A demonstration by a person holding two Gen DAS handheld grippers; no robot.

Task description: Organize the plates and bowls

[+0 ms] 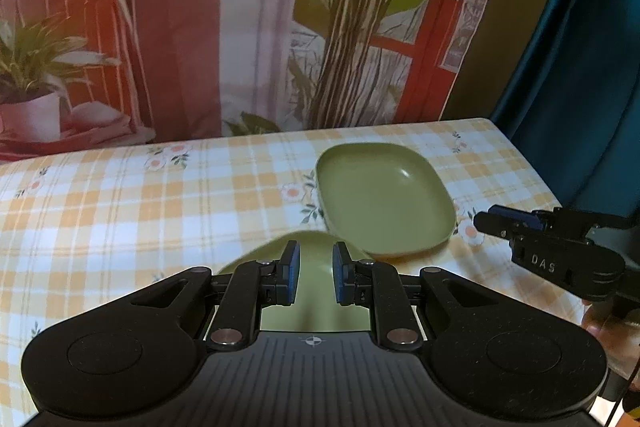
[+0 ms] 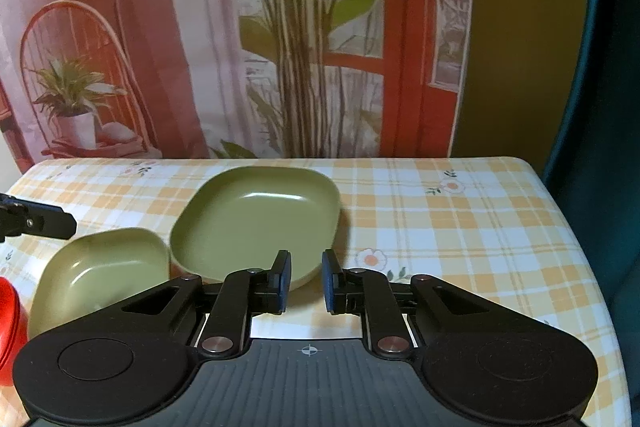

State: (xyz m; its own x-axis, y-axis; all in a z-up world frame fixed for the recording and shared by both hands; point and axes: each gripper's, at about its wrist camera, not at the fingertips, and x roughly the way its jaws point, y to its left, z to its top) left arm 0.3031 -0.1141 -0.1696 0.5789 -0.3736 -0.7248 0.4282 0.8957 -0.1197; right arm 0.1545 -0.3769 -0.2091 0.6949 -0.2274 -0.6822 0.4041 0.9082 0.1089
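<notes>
From my seat, the left claw was closed down with nothing pinched, hanging over the small green bowl right under its tips. The bigger green dish sat just ahead and to its right on the checked tablecloth, touching or nearly touching the bowl. My right claw had its pads a bit apart, holding nothing, with the dish's near rim just past the left pad.
</notes>
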